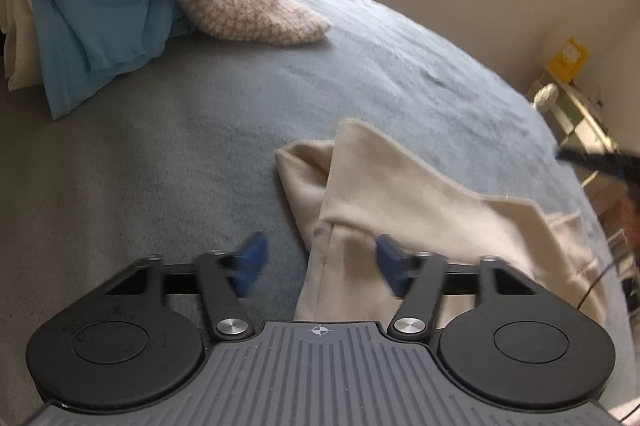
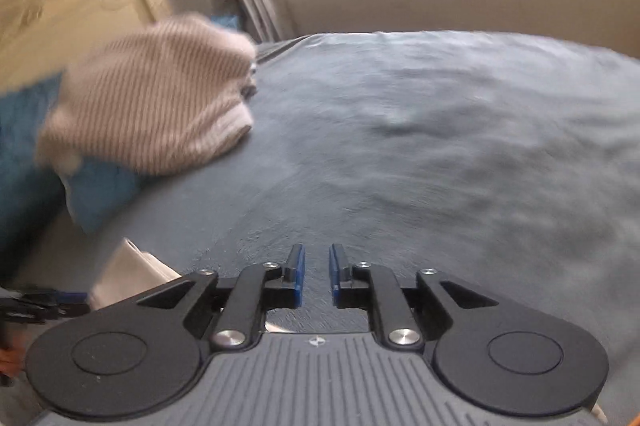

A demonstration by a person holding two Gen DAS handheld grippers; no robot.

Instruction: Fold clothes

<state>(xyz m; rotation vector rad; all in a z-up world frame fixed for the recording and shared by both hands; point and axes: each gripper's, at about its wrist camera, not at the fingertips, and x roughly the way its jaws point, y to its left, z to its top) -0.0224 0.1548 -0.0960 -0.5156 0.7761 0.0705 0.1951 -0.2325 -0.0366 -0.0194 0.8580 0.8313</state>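
On the grey-blue bed cover (image 1: 200, 130), folded cream cotton garment (image 1: 420, 194), left gripper (image 1: 320, 262) fingers apart over its edge, right gripper (image 2: 317, 274) fingers slightly apart, empty.

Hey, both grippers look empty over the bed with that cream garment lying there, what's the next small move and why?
Probably lower the left gripper and close it on the near edge of the cream garment. Its jaws stand open with that edge lying loose between them, unpressed. The right gripper hangs empty above the bare blue bedcover, and the garment is bunched, not yet flat.
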